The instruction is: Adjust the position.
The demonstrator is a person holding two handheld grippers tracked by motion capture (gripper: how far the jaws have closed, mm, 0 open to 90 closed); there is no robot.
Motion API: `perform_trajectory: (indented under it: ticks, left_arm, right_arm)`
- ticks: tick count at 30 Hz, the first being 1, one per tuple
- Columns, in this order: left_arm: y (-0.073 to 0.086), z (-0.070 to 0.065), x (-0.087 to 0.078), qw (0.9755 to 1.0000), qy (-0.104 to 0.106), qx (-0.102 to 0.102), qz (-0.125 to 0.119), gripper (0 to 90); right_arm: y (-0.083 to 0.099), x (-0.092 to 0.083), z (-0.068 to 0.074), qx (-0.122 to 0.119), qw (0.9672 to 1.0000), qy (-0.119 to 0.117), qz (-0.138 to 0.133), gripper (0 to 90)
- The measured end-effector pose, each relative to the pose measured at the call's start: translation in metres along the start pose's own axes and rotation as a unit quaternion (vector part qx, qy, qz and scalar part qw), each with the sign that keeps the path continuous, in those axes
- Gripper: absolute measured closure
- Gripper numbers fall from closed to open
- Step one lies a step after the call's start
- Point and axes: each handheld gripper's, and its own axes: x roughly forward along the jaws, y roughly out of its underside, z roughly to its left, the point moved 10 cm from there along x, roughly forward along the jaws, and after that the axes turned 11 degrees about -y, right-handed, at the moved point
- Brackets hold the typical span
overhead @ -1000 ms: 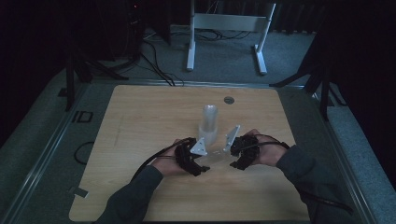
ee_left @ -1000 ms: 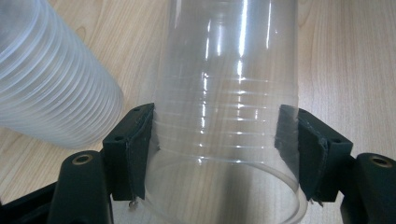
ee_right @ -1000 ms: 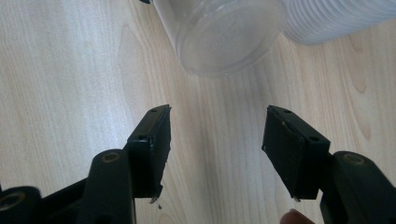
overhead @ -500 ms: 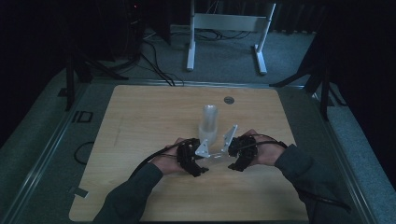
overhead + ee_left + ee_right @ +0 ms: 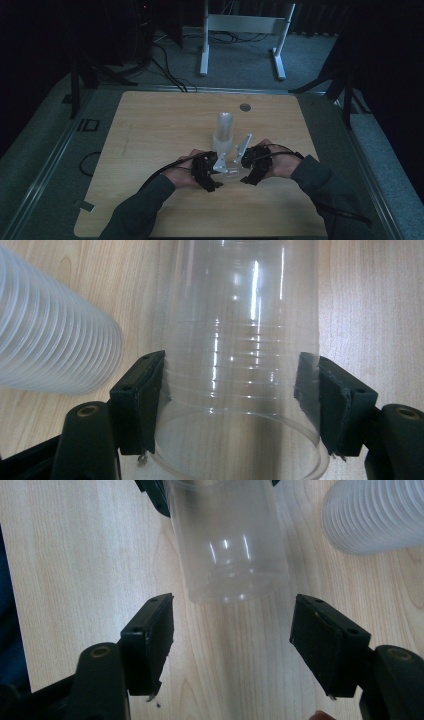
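Toward the near edge of the wooden table (image 5: pixel 150 130), a little right of its middle, the person's two hands meet over a single clear plastic cup (image 5: pixel 240 370) that lies on its side between them. The left gripper (image 5: pixel 212 175) comes in from the left, and in the left gripper view its two black pads (image 5: pixel 142 400) press on both sides of the cup near its open rim, so the cup is pinched there. Just beyond the hands, nearer the table's middle, a stack of clear ribbed cups (image 5: pixel 224 132) stands upright; the left gripper view shows its ribbed side at the upper left, close to the held cup but apart from it. The right gripper (image 5: pixel 248 172) faces the left one from the right side. Its jaws have just been opening and now stand spread, and in the right gripper view the cup's closed base lies just ahead of the pads (image 5: pixel 152 640), untouched, with bare wood between them. A small round grey disc (image 5: pixel 244 107) sits near the table's far edge.
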Motion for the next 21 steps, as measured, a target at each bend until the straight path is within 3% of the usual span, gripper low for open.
perform_trajectory:
  ticks: [8, 10, 21]
  left_arm:
    - [-0.005, -0.003, -0.001, 0.9999, -0.009, 0.007, -0.006, 29.9]
    - [-0.009, -0.004, -0.003, 0.9998, -0.006, 0.001, -0.017, 29.8]
    - [-0.012, -0.003, -0.006, 0.9996, 0.004, -0.002, -0.028, 29.7]
  right_arm:
    - [-0.005, 0.006, 0.002, -0.001, 1.0, -0.006, -0.004, 32.4]
    - [-0.007, 0.011, 0.003, -0.002, 1.0, -0.009, -0.001, 32.5]
    - [-0.008, 0.014, 0.003, -0.011, 0.9999, -0.004, -0.002, 37.3]
